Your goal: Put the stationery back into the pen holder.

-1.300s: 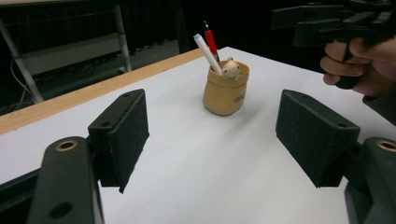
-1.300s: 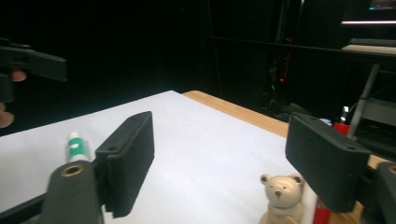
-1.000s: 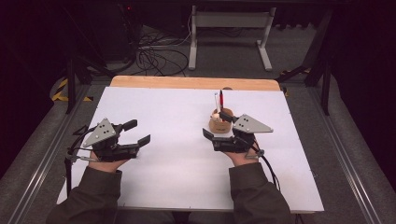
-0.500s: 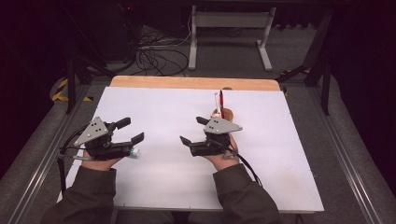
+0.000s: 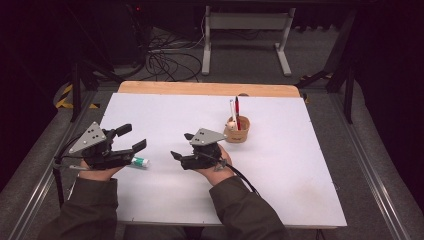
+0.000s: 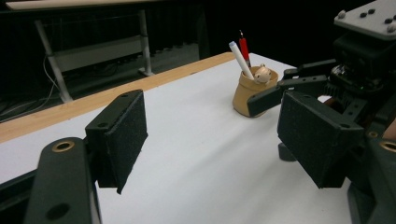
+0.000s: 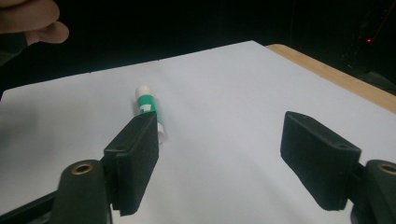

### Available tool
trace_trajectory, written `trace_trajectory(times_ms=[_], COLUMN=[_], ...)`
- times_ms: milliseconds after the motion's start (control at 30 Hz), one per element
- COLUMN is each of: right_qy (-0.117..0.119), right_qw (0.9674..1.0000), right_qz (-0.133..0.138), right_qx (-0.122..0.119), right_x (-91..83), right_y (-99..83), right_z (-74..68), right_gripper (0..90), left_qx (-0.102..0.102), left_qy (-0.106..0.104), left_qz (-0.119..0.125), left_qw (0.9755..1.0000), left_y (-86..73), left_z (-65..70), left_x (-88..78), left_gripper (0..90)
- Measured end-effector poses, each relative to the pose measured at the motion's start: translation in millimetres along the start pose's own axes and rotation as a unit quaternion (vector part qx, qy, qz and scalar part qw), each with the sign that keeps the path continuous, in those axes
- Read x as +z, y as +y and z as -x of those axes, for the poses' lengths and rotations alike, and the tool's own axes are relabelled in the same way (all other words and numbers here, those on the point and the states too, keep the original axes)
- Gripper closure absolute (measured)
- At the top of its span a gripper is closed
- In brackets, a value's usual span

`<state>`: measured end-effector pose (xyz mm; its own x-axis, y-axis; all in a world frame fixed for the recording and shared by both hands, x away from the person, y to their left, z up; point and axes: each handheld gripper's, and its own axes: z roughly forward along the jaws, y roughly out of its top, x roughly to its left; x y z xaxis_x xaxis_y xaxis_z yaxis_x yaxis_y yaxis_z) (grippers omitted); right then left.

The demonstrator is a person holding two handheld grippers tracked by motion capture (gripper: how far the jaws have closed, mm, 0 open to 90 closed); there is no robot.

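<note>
Right gripper (image 5: 179,145) fingers apart, just been closing, nothing between them. Left gripper (image 5: 135,137) fingers apart, empty. Glue stick (image 7: 149,111) flat on tabletop (image 5: 300,165) near left gripper. Risk: off-centre pinch rolls it away.

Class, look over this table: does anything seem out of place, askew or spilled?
One thing: a green-and-white tube lies flat on the white table, loose between the two grippers, while the pens stand upright in the cup. Nothing looks spilled or damaged.
</note>
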<state>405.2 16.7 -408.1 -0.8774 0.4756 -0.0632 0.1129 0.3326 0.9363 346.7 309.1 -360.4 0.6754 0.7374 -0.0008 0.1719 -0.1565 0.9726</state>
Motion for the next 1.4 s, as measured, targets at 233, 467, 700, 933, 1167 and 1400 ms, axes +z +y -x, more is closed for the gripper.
trace_trajectory(times_ms=[233, 467, 700, 933, 1167, 1400], right_qy=[0.024, 0.049, 0.07, 0.084, 0.093, 0.09], right_qw=[0.9995, 0.998, 0.9957, 0.9936, 0.9912, 0.9892], right_qz=[-0.015, -0.035, -0.052, -0.068, -0.089, -0.109], right_qx=[-0.013, -0.021, -0.032, -0.033, -0.032, -0.038], right_x=[26.1, 52.4, 77.4, 95.2, 114.0, 127.2], right_y=[3.6, 5.8, 5.5, 3.6, -3.2, -9.1], right_z=[-10.1, -18.0, -24.5, -29.4, -33.2, -33.8], right_gripper=[29.6, 32.1, 34.2, 34.6, 35.9, 36.3], left_qx=[-0.001, -0.007, -0.008, -0.009, -0.01, -0.012], left_qy=[0.003, 0.009, 0.011, 0.014, 0.013, 0.011], left_qz=[0.001, 0.005, 0.008, 0.011, 0.01, 0.009], left_qw=[1.0, 0.9999, 0.9999, 0.9998, 0.9998, 0.9998], left_y=[0.9, 0.9, 1.4, 2.4, 2.3, 1.7], left_z=[-4.0, -7.4, -10.4, -11.4, -11.3, -10.8], left_x=[-3.7, -7.1, -10.5, -12.9, -12.6, -11.6], left_gripper=[25.0, 25.0, 25.1, 25.1, 25.1, 25.1])
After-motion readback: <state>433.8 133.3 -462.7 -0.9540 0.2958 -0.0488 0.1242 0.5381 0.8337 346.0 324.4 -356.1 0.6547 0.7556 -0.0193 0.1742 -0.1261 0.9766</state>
